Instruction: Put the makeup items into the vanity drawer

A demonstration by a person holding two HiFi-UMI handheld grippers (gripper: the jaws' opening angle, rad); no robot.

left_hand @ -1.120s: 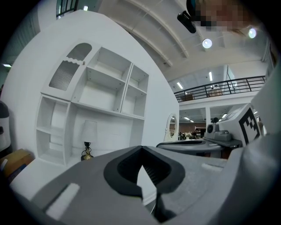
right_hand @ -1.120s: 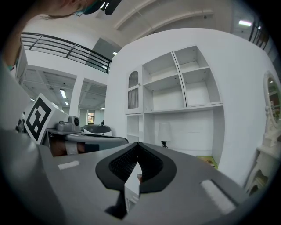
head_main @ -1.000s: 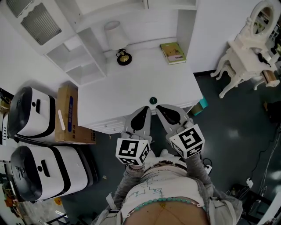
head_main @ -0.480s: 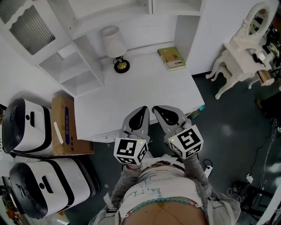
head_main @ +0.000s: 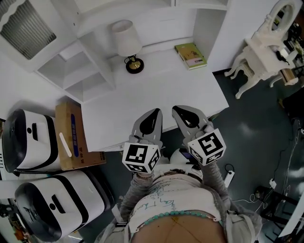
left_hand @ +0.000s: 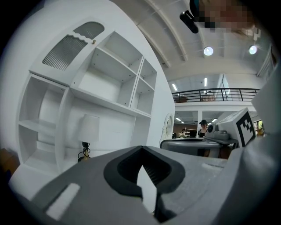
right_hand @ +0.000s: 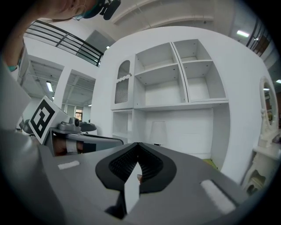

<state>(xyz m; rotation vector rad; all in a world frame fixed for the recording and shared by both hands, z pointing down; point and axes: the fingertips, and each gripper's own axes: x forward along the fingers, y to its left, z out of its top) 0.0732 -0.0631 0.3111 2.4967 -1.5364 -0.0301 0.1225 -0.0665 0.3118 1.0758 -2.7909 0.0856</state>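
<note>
The white vanity (head_main: pixel 264 46) with its oval mirror (head_main: pixel 284 11) stands far off at the upper right of the head view; small items on its top are too small to tell apart. My left gripper (head_main: pixel 154 112) and right gripper (head_main: pixel 178 109) are held side by side close to my body, over the front edge of a white desk (head_main: pixel 142 95). Both are shut, tips touching, with nothing between them. In the left gripper view the gripper (left_hand: pixel 140 148) points at the shelving. The right gripper (right_hand: pixel 137 144) faces the same wall, with the vanity (right_hand: pixel 263 154) at the right edge.
On the desk stand a white-shaded lamp (head_main: pixel 127 43) and a green book (head_main: pixel 191 55). White shelving (head_main: pixel 76 64) rises behind it. A cardboard box (head_main: pixel 71 135) and two white rounded cases (head_main: pixel 31 142) sit at the left. A power strip (head_main: pixel 229 176) lies on the dark floor.
The head view has shifted a little, so the desk and vanity sit further right. Both grippers stay shut, close together, and have risen slightly over the desk's front edge.
</note>
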